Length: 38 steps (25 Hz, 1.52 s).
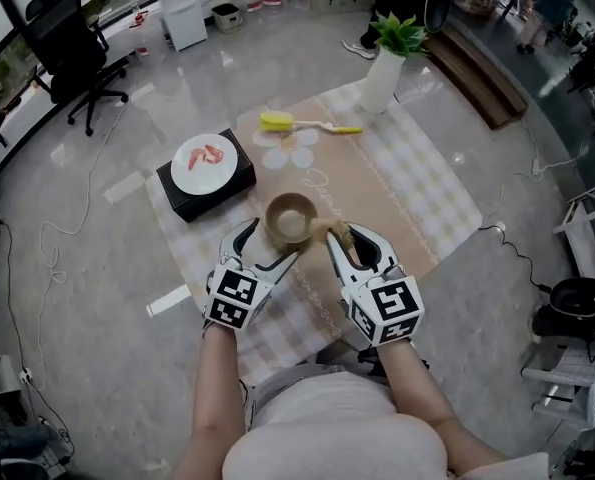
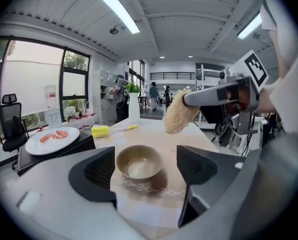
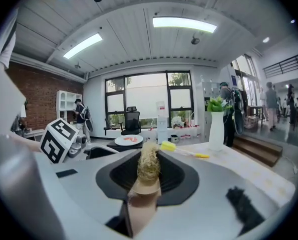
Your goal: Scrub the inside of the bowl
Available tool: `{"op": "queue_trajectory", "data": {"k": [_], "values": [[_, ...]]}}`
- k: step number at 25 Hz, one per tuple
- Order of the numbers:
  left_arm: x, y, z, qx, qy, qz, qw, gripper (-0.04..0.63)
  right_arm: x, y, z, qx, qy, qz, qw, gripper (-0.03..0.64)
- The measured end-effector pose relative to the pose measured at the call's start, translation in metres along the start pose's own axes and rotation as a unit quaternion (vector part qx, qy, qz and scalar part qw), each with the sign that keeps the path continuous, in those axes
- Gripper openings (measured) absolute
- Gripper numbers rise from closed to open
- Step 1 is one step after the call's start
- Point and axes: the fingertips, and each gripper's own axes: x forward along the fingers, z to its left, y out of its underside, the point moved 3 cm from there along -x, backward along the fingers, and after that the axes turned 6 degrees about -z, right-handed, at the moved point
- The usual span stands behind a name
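The left gripper (image 2: 144, 168) stands with its jaws apart on either side of the bowl (image 2: 138, 162), the pads clear of its wall. The right gripper (image 3: 149, 176) is clamped on a beige scrub pad (image 3: 149, 163). The pad sticks out past the jaw tips, its long axis in line with the jaws. In the left gripper view the pad (image 2: 178, 117) slants down toward the bowl and is held off the table, just beside the rim rather than inside.

The bowl (image 1: 290, 218) sits upright on the tan mat (image 1: 377, 193), mouth up – only a pale sheen shows at its bottom. A white plate (image 1: 202, 160) on a black box (image 1: 192, 200) carries a few pink-red pieces. A white vase (image 1: 381, 80) holds a green plant. A yellow-headed brush (image 1: 295, 124) lies flat, handle toward the vase.
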Motion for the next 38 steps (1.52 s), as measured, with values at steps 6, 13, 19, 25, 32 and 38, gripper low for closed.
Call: {"op": "queue_trajectory", "data": {"k": [6,13,19,25,32,38], "values": [[0.024,0.011,0.005,-0.009,-0.003,0.017,0.9998,0.410,0.020,0.006,-0.014,0.003,-0.018,0.010,1.000,0.094],[0.049,0.038,0.009,0.001,0.010,0.063,0.9979,0.442,0.037,0.015,-0.025,0.011,-0.027,0.020,0.999,0.094],[0.062,0.052,0.010,0.012,0.012,0.084,0.9963,0.482,0.046,0.022,-0.029,0.014,-0.032,0.025,0.999,0.094],[0.067,0.055,0.014,0.003,0.007,0.081,0.9967,0.495,0.051,0.025,-0.029,0.016,-0.032,0.028,0.999,0.094],[0.070,0.056,0.015,0.005,0.007,0.079,0.9968,0.476,0.060,0.023,-0.024,0.009,-0.043,0.027,0.999,0.094],[0.069,0.057,0.015,0.001,0.007,0.076,0.9971,0.476,0.090,0.023,-0.002,-0.026,-0.104,0.032,0.994,0.094]]}}
